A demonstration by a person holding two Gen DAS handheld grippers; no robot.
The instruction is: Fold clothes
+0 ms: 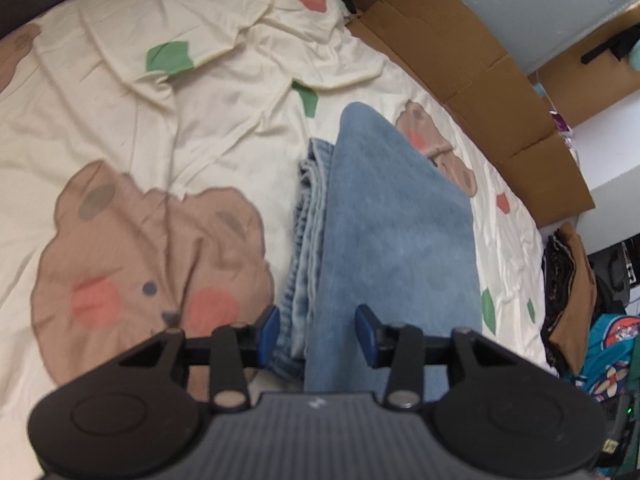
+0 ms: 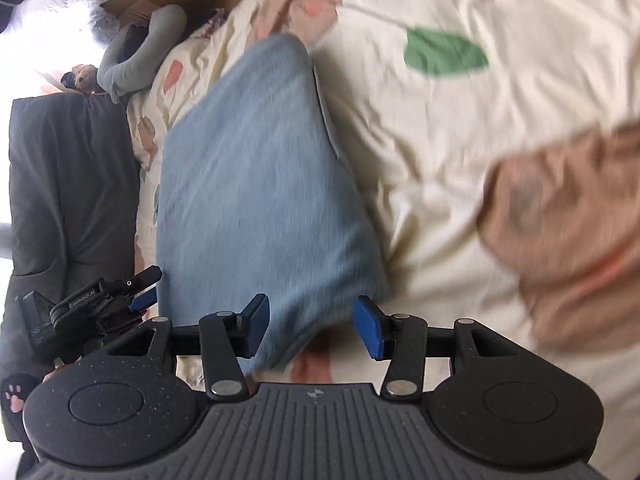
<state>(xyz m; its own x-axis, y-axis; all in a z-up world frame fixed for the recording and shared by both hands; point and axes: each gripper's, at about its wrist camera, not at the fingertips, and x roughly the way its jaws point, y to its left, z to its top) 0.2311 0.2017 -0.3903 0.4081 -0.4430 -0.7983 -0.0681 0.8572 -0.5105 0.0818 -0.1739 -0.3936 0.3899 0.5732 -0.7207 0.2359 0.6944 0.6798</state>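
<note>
A cream bedsheet (image 1: 224, 128) printed with brown bears and green and coral patches covers the bed, filling both wrist views. On it lie the folded blue jeans (image 1: 392, 232), running from 6 o'clock up toward 12 in my left view, the stacked layers showing along their 9 o'clock edge. In my right view the same bundle stretches from 6 toward 11 o'clock. Flattened cardboard (image 1: 480, 80) lines the bed's far side from 12 to 3 o'clock, and a dark grey cushion (image 2: 72, 184) stands at 9 o'clock in the right view.

My left tongs (image 1: 320, 332) stand open astride the near end of the jeans, one blue pad close beside the layered edge, the other pad clear above the top panel; neither is pressing. My right tongs (image 2: 310, 328) are likewise open, the corner of the jeans between the pads but not pinched. Both views are smeared with motion.

By my reading, the fold is laid down and I am letting go. Next comes a check that the bundle keeps square, then either a tidying press or setting it aside.
</note>
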